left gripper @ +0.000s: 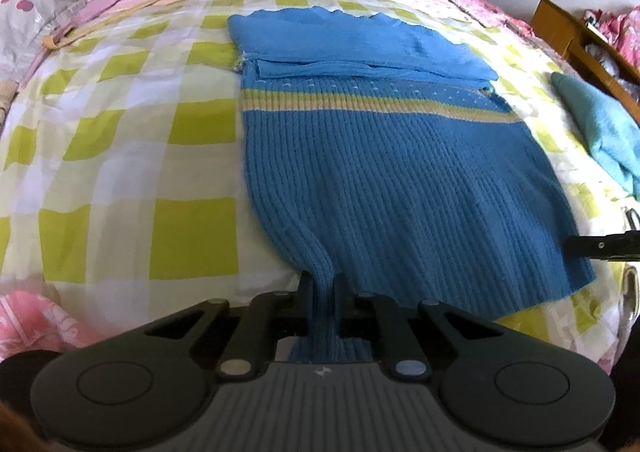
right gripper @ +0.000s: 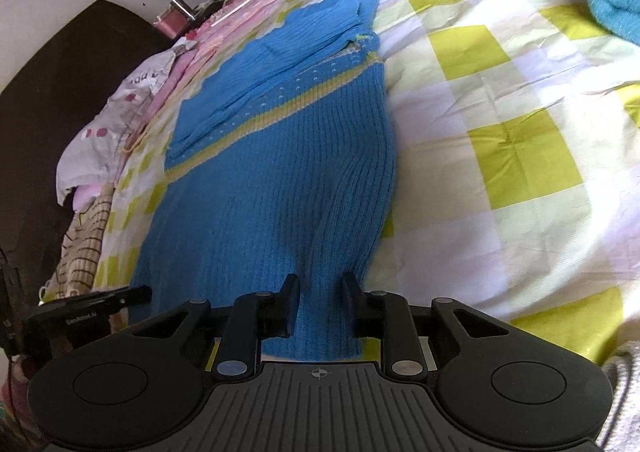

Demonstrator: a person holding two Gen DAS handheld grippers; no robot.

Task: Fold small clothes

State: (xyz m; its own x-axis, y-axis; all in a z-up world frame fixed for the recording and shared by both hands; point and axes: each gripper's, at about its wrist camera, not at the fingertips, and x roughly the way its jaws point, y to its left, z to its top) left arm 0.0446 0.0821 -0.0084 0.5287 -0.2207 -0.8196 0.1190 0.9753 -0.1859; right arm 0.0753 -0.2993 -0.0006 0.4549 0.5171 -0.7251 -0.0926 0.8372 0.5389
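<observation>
Blue ribbed sweater (left gripper: 384,172), sleeves folded in, is spread on the checked bed sheet (left gripper: 132,156). Its hem is pinched by the clenched left tongs (left gripper: 322,292) and straddled, ungripped, by the right tongs (right gripper: 320,292); both corners should be lifted evenly.

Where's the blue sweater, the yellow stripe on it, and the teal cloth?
blue sweater (left gripper: 400,180), left wrist view, ribbed body.
yellow stripe (left gripper: 360,100), left wrist view, middle of band.
teal cloth (left gripper: 604,128), left wrist view, its middle.

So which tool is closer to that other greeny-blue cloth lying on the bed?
Right. The right tool sits at the sweater's hem corner on the side where the teal cloth lies. The left tool pinches the hem's far corner.
</observation>
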